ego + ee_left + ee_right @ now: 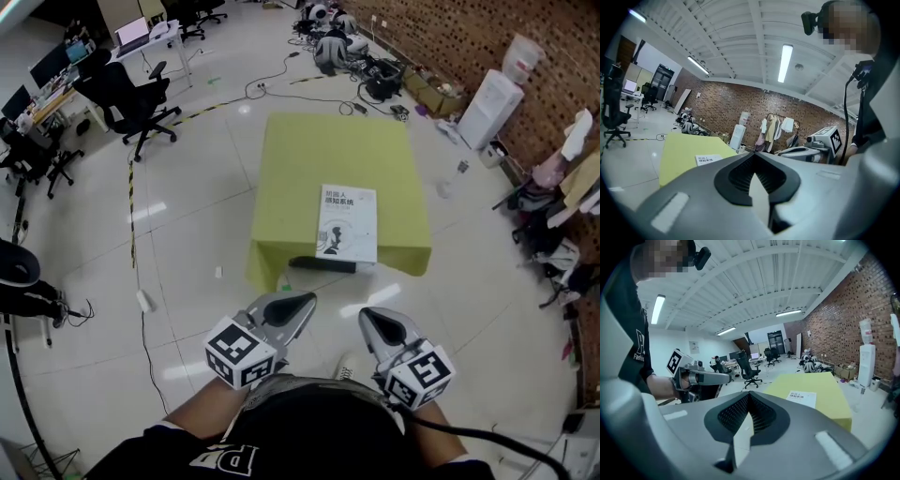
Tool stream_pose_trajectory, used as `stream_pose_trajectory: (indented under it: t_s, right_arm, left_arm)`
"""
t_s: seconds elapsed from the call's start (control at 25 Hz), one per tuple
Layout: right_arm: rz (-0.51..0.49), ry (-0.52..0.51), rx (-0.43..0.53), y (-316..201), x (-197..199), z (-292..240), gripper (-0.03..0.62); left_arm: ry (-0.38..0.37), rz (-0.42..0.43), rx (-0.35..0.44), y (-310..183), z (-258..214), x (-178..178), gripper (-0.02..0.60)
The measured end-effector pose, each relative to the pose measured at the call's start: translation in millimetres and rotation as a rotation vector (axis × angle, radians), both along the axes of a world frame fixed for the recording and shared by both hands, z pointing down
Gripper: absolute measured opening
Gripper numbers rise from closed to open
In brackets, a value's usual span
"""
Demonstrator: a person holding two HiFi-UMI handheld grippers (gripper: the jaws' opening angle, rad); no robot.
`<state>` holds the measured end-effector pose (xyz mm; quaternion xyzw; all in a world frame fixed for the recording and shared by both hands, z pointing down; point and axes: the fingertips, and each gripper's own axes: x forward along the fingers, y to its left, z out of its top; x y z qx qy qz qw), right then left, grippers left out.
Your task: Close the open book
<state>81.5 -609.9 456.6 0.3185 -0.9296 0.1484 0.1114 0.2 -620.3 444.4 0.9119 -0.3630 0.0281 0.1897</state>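
Book [347, 223] is lying closed, cover up, on the yellow-green tabletop [309, 159], toward its near right corner. A slim dark object [323, 264] is resting at the tabletop's front edge, just beside the book's near side; whether the two are touching is unclear.

Black office chairs [131, 94] are standing far left by a row of desks. Cables [281, 89] are trailing over the tiled floor [187, 281] behind the table. A white water dispenser [487, 108] is standing at the right against the brick wall [450, 37], with clothes [572, 178] hanging further right.

A stretch of floor is separating both grippers from the table. The left gripper [302, 301] is hovering close to the person's body, well apart from the book, its jaws pressed together on nothing. The right gripper [371, 319] is hovering beside it, its jaws likewise pressed together and empty.
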Motion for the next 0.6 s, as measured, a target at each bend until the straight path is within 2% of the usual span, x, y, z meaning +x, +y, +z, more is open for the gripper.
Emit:
stream_pose_trajectory:
  t_s: [0.44,0.6]
  right_arm:
    - [0.02,-0.045,0.016,-1,2,1,0.006]
    - [0.032,-0.041,0.023,0,11,1,0.006]
  left_arm:
    - [-0.086,0.043,0.001,2,0,4,0.008]
    - [-0.091,0.056,-0.006,1,2,14,0.008]
